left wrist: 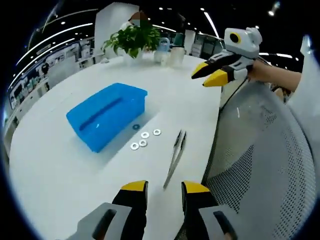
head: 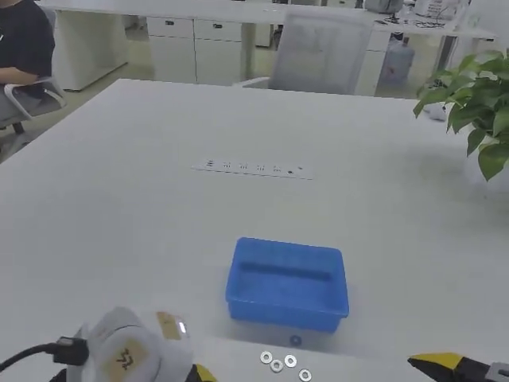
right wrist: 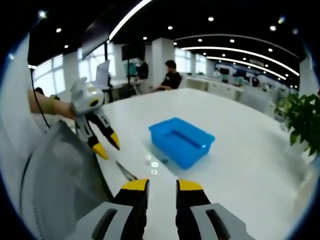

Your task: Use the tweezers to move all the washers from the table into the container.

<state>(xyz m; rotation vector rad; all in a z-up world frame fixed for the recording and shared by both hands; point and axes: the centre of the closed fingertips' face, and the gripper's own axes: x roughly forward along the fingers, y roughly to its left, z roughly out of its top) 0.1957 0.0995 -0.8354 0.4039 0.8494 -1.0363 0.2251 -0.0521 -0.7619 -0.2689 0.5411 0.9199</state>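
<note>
Both grippers hover at the near edge of the white table [head: 119, 199], each with its jaws spread and nothing between them. In the left gripper view, the tweezers [left wrist: 175, 155] lie flat on the table just ahead of the left gripper [left wrist: 165, 192], close to the table's edge and untouched. Just past them and slightly left sit 4 silver washers [left wrist: 143, 143] in a loose cluster. 1 bluish ring [left wrist: 136, 127] lies nearer the blue container [left wrist: 107, 120], which stands just beyond the washers. The right gripper [left wrist: 222, 67] hangs in the air further ahead and to the right, well apart from the tweezers. A mesh chair back [left wrist: 260, 165] crowds in beside the table edge on the left gripper's right. Beyond the container, broad tabletop runs out to a socket strip [head: 253, 168], and a potted plant [head: 477, 103] stands off at the far right.
</note>
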